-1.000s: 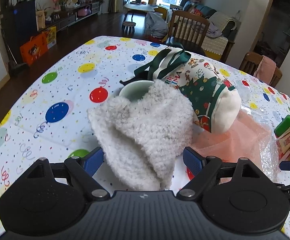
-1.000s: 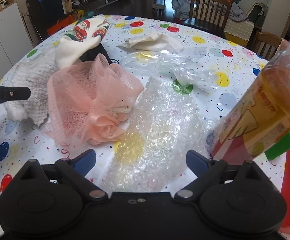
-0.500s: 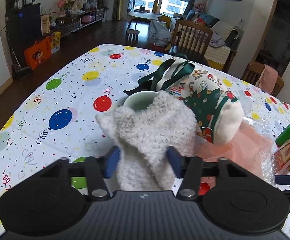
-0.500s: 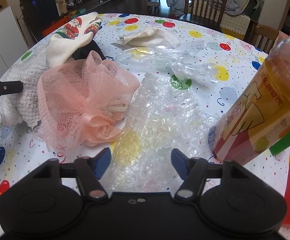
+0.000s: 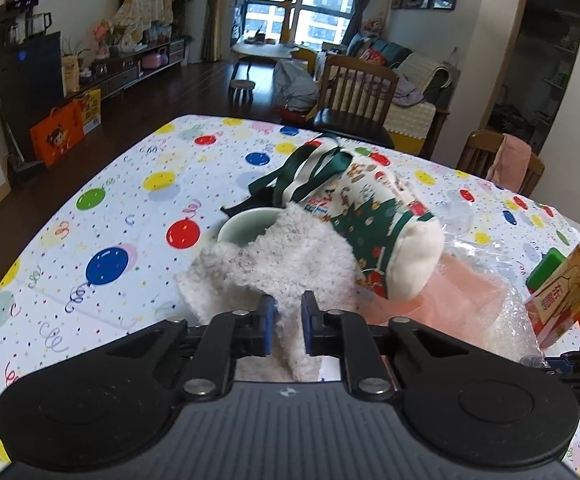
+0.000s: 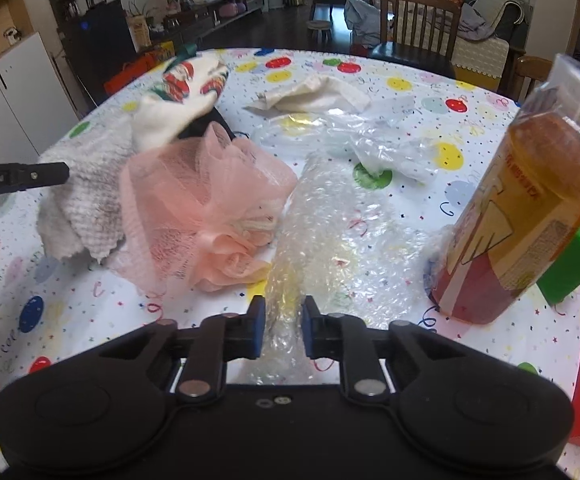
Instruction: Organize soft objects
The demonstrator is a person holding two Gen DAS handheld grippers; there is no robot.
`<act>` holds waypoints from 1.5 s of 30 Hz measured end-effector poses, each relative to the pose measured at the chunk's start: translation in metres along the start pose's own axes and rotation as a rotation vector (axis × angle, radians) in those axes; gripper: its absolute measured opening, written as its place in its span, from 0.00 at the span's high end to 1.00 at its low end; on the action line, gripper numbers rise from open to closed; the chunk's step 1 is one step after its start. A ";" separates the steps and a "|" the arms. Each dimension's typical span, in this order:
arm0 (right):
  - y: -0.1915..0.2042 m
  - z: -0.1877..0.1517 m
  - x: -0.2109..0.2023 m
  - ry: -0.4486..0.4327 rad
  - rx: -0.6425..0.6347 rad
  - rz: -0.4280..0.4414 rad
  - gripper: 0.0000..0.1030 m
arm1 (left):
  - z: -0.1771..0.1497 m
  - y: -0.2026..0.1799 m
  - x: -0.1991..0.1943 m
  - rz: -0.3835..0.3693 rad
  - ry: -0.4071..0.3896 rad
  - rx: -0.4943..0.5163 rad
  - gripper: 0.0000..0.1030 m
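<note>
The fluffy white cloth [image 5: 290,264] is the thing we now have in hand: our left tool [image 5: 286,330], spread wide on either side of it a second ago, has pressed in until its blue pads pinch the cloth's near fold. The cloth lies on the desk [image 5: 102,216] just in front of the Christmas bag [image 5: 374,220], its far edge draped against a pale green bowl [image 5: 246,226] and its right side touching the pink mesh pouf [image 6: 210,200]. In the right view the cloth looks lifted a little at its near corner, so we judge the pick-up is beginning.

Our right tool [image 6: 283,330] has made the same move. Open a second ago, it is now closed onto the near end of the bubble wrap [image 6: 322,240], which lies just right of the pouf and reaches to the foot of the amber bottle [image 6: 526,216].

Both soft things are therefore gripped at once, and we take it that the grasping step is finished and the carrying can start. The cloth touches the bowl and the pouf, so lifting it may drag either along. The bubble wrap lies against the bottle's base, and a hasty pull could tip that bottle.
</note>
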State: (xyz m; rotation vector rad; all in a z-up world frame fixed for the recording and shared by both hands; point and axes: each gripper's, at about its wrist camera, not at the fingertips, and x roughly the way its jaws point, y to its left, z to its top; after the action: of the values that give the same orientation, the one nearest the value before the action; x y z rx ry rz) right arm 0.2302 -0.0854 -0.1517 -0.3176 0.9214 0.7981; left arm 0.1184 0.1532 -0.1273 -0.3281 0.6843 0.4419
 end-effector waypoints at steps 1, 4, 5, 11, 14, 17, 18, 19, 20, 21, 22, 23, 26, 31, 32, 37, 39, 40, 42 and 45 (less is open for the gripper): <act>-0.001 0.000 -0.004 -0.008 0.003 0.004 0.85 | 0.000 -0.001 -0.002 -0.004 -0.006 0.008 0.91; -0.003 -0.002 -0.017 -0.036 0.018 0.015 0.88 | 0.001 -0.003 -0.007 -0.016 -0.019 0.020 0.93; -0.004 -0.002 -0.023 -0.046 0.028 0.020 0.89 | 0.002 -0.003 -0.009 -0.023 -0.021 0.018 0.93; -0.005 -0.005 -0.064 -0.129 0.038 0.050 0.92 | 0.004 -0.003 -0.027 -0.071 -0.041 -0.004 0.94; -0.009 -0.007 -0.081 -0.145 0.061 0.076 0.92 | 0.005 -0.002 -0.038 -0.087 -0.060 -0.008 0.94; -0.013 -0.013 -0.088 -0.143 0.078 0.082 0.92 | 0.002 0.000 -0.040 -0.071 -0.057 0.000 0.94; -0.014 -0.015 -0.088 -0.138 0.087 0.084 0.92 | 0.001 0.001 -0.038 -0.066 -0.048 0.003 0.94; -0.016 -0.017 -0.087 -0.133 0.096 0.084 0.92 | -0.001 0.002 -0.036 -0.064 -0.036 0.001 0.94; -0.017 -0.018 -0.086 -0.128 0.107 0.084 0.92 | -0.003 0.004 -0.034 -0.063 -0.024 -0.004 0.94; -0.018 -0.020 -0.086 -0.123 0.117 0.088 0.92 | -0.006 0.007 -0.032 -0.066 -0.015 -0.010 0.94; -0.018 -0.023 -0.086 -0.120 0.125 0.091 0.92 | -0.008 0.009 -0.031 -0.076 -0.012 -0.021 0.94; -0.017 -0.025 -0.086 -0.117 0.130 0.093 0.92 | -0.011 0.012 -0.031 -0.087 -0.010 -0.029 0.94; -0.017 -0.030 -0.086 -0.109 0.137 0.095 0.92 | -0.016 0.013 -0.030 -0.078 -0.007 -0.017 0.92; -0.015 -0.033 -0.085 -0.096 0.145 0.097 0.92 | -0.022 0.017 -0.026 -0.083 0.010 -0.029 0.59; -0.014 -0.033 -0.085 -0.095 0.144 0.096 0.92 | -0.022 0.017 -0.025 -0.077 0.011 -0.031 0.33; -0.013 -0.034 -0.084 -0.088 0.142 0.095 0.92 | -0.023 0.018 -0.016 -0.045 0.000 -0.042 0.18; -0.013 -0.034 -0.082 -0.084 0.142 0.092 0.92 | -0.020 0.020 -0.004 -0.032 0.027 -0.061 0.18; -0.013 -0.034 -0.081 -0.081 0.141 0.091 0.92 | -0.019 0.020 0.002 -0.021 0.039 -0.068 0.18; -0.012 -0.035 -0.080 -0.077 0.142 0.091 0.92 | -0.017 0.019 0.015 0.009 0.075 -0.074 0.18; -0.012 -0.035 -0.077 -0.072 0.140 0.087 0.92 | -0.016 0.018 0.028 0.015 0.099 -0.075 0.18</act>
State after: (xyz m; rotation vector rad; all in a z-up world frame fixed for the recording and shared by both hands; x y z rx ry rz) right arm 0.1914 -0.1494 -0.1108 -0.1270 0.9226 0.8148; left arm 0.1206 0.1702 -0.1603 -0.4179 0.7680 0.4685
